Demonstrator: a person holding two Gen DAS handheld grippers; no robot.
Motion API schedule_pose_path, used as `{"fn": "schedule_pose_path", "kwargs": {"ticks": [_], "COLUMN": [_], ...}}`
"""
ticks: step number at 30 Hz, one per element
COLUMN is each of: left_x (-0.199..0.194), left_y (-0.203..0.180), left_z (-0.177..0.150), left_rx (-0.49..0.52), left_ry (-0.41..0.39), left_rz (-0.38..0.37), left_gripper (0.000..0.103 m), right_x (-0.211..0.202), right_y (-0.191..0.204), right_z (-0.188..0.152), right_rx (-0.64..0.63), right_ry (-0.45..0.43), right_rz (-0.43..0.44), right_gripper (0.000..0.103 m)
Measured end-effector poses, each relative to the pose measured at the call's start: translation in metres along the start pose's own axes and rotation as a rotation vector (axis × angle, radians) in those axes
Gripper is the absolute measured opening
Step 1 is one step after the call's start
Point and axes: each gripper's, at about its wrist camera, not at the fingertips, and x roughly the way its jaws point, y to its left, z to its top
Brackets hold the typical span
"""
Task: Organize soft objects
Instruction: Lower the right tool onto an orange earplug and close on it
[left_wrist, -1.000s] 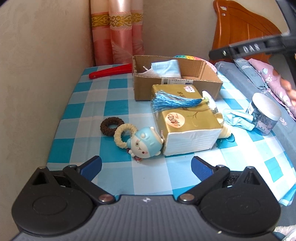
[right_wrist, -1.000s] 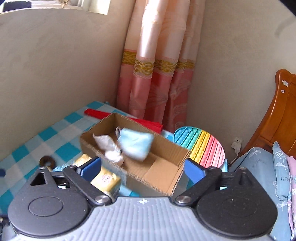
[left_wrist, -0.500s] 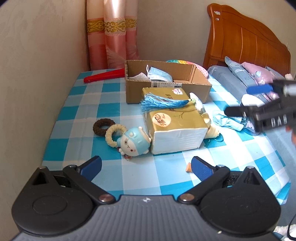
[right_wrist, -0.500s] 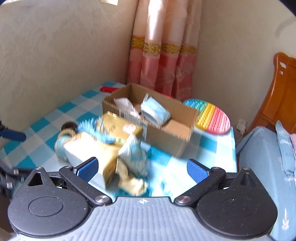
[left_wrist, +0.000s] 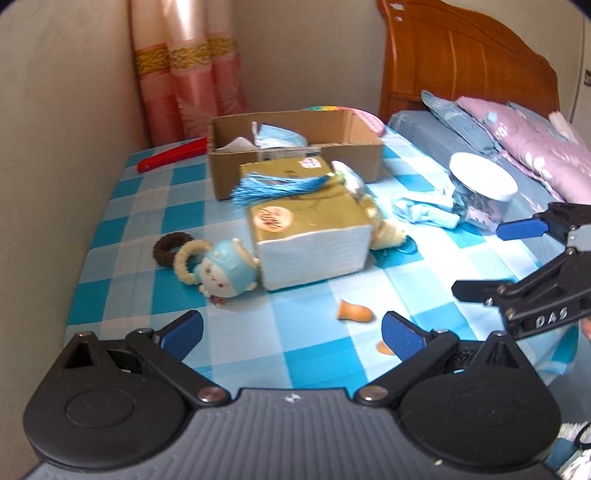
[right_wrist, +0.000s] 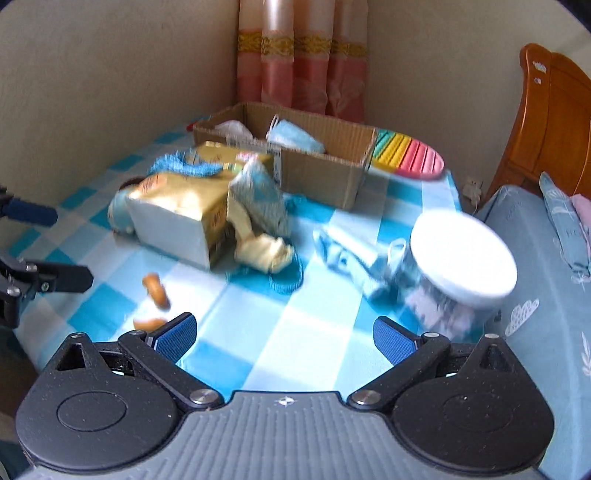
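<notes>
Going left to right in the left wrist view, the worktop (left_wrist: 122, 206) with its blue check cloth carries a brown hair ring (left_wrist: 166, 250) and a cream ring at about 9 o'clock, touching the blue plush doll (left_wrist: 226, 272), which lies against the gold tissue pack (left_wrist: 310, 236) at the centre; a blue tassel (left_wrist: 273, 190) lies across the pack. Beyond, at 12 o'clock, the cardboard box (left_wrist: 295, 155) now holds a blue face mask (left_wrist: 275, 134) and a white crumpled piece, whereas a second ago that mask was only just dropping in. To the right, a second blue mask (left_wrist: 424, 211) lies touching the white-lidded jar (left_wrist: 480, 192) at 2 o'clock. The change since then: the right gripper (right_wrist: 284, 338) has pulled back from over the box and swung low toward this mask and jar, its jaws wide and empty. The left gripper (left_wrist: 291, 332) hangs back, also wide and empty. One soft item seems stowed; the second mask looks like the next pickup, with the jar crowding it.
</notes>
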Motion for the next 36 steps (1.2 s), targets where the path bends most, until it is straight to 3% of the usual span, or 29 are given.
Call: {"fn": "schedule_pose_path", "kwargs": {"ticks": [7, 15, 20, 27, 36], "left_x": [0.004, 0.01, 0.007, 0.008, 0.013], "left_y": [-0.029, -0.045, -0.033, -0.006, 0.008], "left_z": [-0.004, -0.007, -0.007, -0.013, -0.016], "left_rx": [0.077, 0.12, 0.121, 0.058, 0.016], "left_ry": [0.019, 0.043, 0.044, 0.052, 0.054], "left_rz": [-0.017, -0.002, 0.053, 0.083, 0.061], "left_gripper": [0.102, 0.102, 0.102, 0.102, 0.102], "right_x": [0.0, -0.001, 0.007, 0.02, 0.03], "right_y": [-0.005, 0.005, 0.022, 0.047, 0.061], "right_z": [-0.024, -0.034, -0.028, -0.018, -0.004], "right_rx": [0.016, -0.021, -0.09, -0.185, -0.235], "right_ry": [0.012, -0.012, -0.023, -0.014, -0.018], "right_rz": [0.02, 0.158, 0.223, 0.258, 0.285], "right_gripper": [0.103, 0.103, 0.1, 0.08, 0.055]}}
